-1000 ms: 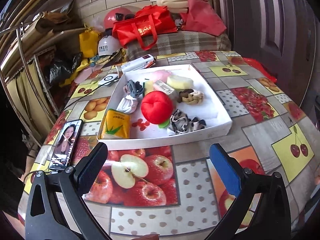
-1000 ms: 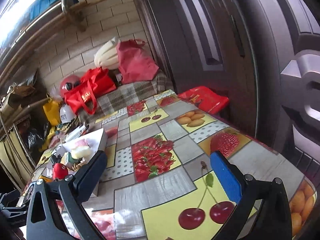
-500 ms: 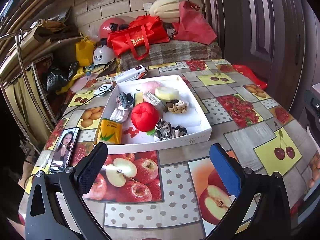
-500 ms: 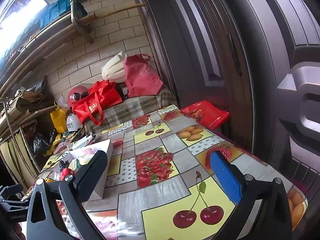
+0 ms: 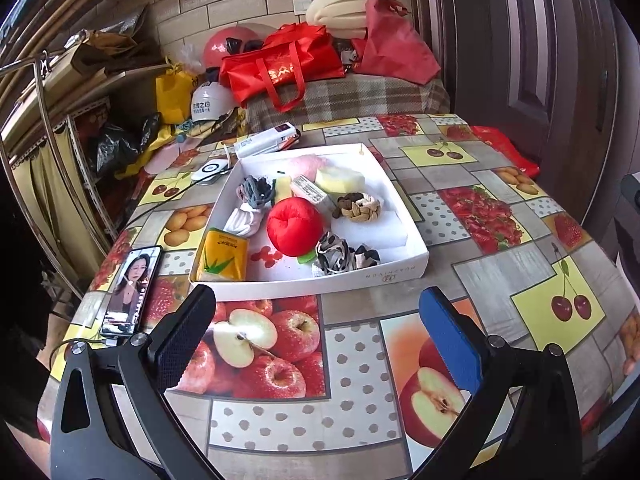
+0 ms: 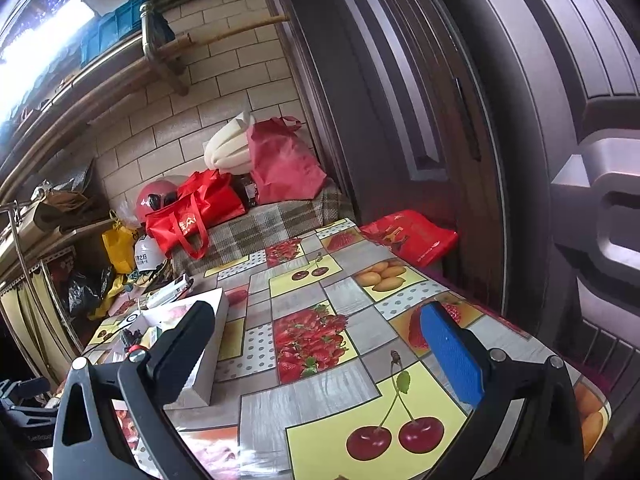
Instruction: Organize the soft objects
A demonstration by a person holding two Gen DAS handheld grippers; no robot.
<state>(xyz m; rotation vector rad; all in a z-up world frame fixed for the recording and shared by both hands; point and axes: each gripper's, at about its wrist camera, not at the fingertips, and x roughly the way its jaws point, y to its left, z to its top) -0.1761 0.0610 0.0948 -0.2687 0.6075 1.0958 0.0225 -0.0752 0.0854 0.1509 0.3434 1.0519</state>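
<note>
A white box point(image 5: 384, 276) stands on the fruit-print table and holds soft things: a red plush ball point(image 5: 294, 226), a black-and-white scrunchie point(image 5: 340, 256), a braided brown-and-cream piece point(image 5: 358, 207), a grey scrunchie point(image 5: 254, 191), a white cloth point(image 5: 246, 222), a yellow sponge point(image 5: 340, 179), a pink puff point(image 5: 306, 162) and a yellow tissue pack point(image 5: 222, 256). My left gripper point(image 5: 316, 340) is open and empty, above the table in front of the box. My right gripper point(image 6: 316, 348) is open and empty, right of the box point(image 6: 208, 364).
A phone point(image 5: 130, 292) lies at the table's left edge with a cable. A white charger puck point(image 5: 210, 170) and a long carton point(image 5: 268, 140) lie behind the box. Red bags point(image 5: 280, 66) and helmets sit on a bench beyond. A dark door point(image 6: 460, 120) stands close on the right.
Both grippers have drawn back and risen a little, so the box looks smaller and farther in the left view. Both stay open and empty.
</note>
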